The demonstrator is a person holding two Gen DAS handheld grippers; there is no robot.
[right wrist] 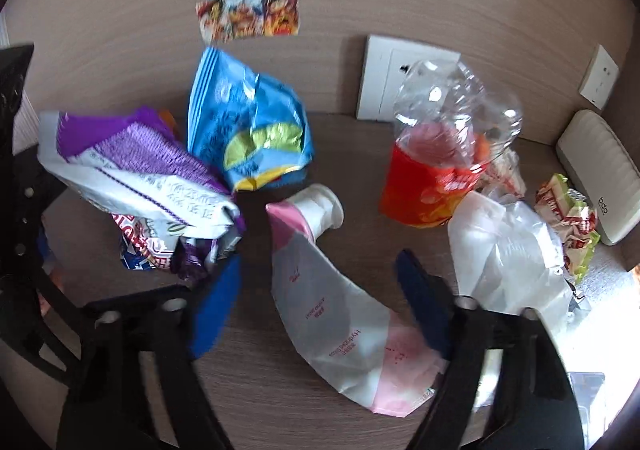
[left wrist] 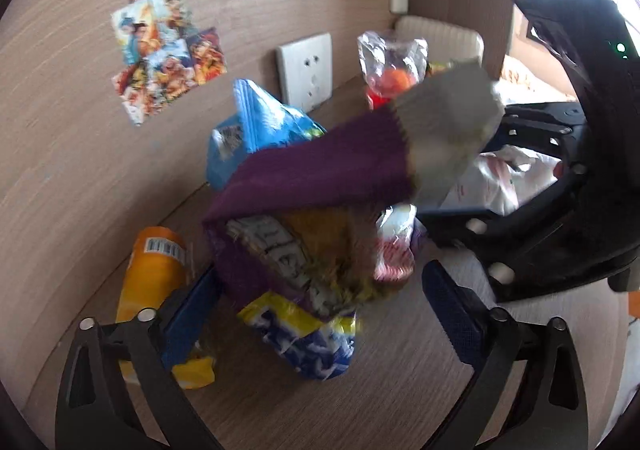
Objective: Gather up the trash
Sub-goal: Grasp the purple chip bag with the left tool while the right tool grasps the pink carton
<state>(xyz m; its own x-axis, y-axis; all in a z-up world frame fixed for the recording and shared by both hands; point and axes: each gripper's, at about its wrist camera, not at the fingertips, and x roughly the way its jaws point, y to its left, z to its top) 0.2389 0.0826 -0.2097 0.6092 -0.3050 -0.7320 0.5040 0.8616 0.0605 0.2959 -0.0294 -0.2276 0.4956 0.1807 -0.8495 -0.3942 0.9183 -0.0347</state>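
Glossy plastic wrappers [right wrist: 248,130] lie on matt wood-grain table [right wrist: 360,154].

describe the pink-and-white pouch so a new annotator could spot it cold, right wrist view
Start at the white wall socket above the wooden tabletop and come down toward the camera. Between the open right gripper fingers lies the pouch, flat, pink and white. Unlike the crumpled snack bags around it, it has a white screw spout pointing at the blue chip bag.

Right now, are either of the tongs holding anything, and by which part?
Nothing held. Left tongs gape around the blurred purple snack bag; right tongs gape over the white-and-pink spouted pouch.
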